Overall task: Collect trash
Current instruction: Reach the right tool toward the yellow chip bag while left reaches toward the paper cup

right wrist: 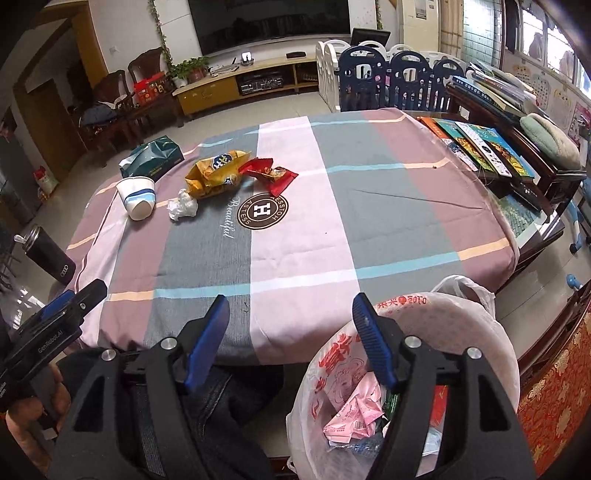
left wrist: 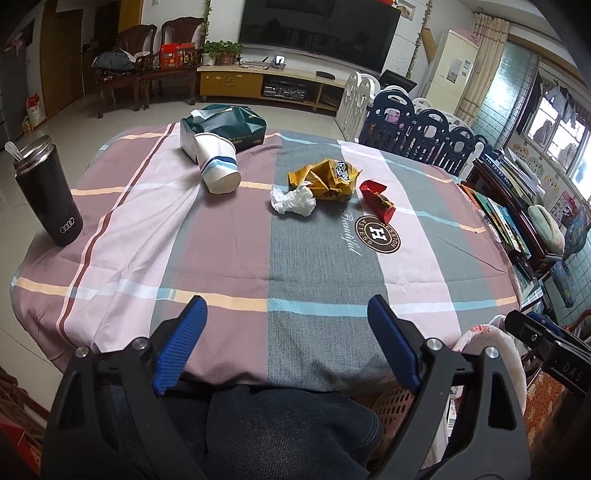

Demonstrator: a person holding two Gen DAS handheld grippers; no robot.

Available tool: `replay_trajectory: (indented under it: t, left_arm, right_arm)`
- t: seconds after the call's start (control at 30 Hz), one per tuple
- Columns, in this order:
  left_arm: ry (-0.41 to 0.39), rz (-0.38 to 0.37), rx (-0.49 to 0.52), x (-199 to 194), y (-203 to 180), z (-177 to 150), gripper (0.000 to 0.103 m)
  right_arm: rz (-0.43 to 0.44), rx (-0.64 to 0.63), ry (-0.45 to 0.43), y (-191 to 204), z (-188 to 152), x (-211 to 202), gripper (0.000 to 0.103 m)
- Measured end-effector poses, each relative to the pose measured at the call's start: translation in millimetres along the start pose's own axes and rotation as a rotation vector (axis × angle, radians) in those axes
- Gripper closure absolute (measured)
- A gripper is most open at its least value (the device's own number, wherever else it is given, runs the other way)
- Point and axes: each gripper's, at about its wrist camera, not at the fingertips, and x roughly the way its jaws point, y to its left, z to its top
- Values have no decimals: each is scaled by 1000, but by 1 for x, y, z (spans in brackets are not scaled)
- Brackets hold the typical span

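the trash sits in a little bunch on the far side of your desk. there is a crumpled white tissue, and the yellow snack bag is touching it from behind. the yellow bag lies flat and its long side runs across the desk, left to right. just to the right of it is the red wrapper; in the left view its long side runs toward you and a bit to the right. a paper cup lies tipped over to the left of the bunch, with its bottom pointing toward you and its open mouth toward a green tissue pack behind it.

the desk has a cloth with pink, grey and purple-brown stripes and a round brown badge with an h. a black bottle with a spoon in it stands at the left edge. books lie past the right edge. farther back you can see a big tv, wooden chairs and a blue and white baby fence.

your left tool hangs at the near edge of the desk, over your lap, with its blue fingers spread wide and nothing in them. your right tool is at the near edge too, wide open and holding nothing. its right finger is over a trash bin with a white plastic bag that has pink paper inside.
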Motion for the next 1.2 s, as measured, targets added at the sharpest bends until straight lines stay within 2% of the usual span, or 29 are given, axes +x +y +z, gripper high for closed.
replay_trajectory:
  t: [0.43, 0.53, 0.63, 0.7, 0.77, 0.83, 0.97, 1.03, 1.07, 1.13, 1.2]
  left_arm:
    - [15, 15, -10, 5, 6, 0, 15]
    - [16, 25, -33, 7, 12, 1, 15]
    - [53, 61, -129, 17, 30, 3, 24]
    - [110, 93, -243, 30, 47, 3, 39]
    - [150, 112, -338, 42, 60, 3, 46]
    - [161, 128, -397, 51, 66, 8, 49]
    - [104, 127, -438, 57, 71, 38, 48]
    - [56, 119, -472, 66, 82, 65, 37]
    - [33, 121, -493, 72, 89, 77, 28]
    - [8, 125, -536, 90, 104, 104, 24]
    - [42, 101, -561, 120, 119, 128, 21]
  right_arm:
    - [-6, -38, 40, 8, 4, 16, 34]
    - [20, -47, 58, 12, 9, 26, 34]
    - [45, -64, 62, 17, 19, 37, 34]
    - [69, -56, 60, 18, 27, 44, 34]
    - [92, -38, 58, 16, 33, 48, 34]
    - [108, -21, 48, 14, 37, 50, 34]
    - [117, 13, 53, 4, 39, 59, 34]
    - [120, 37, 70, -2, 39, 66, 34]
    - [122, 44, 76, -3, 40, 69, 34]
    - [126, 51, 84, -7, 44, 74, 34]
    - [120, 43, 80, -8, 51, 79, 34]
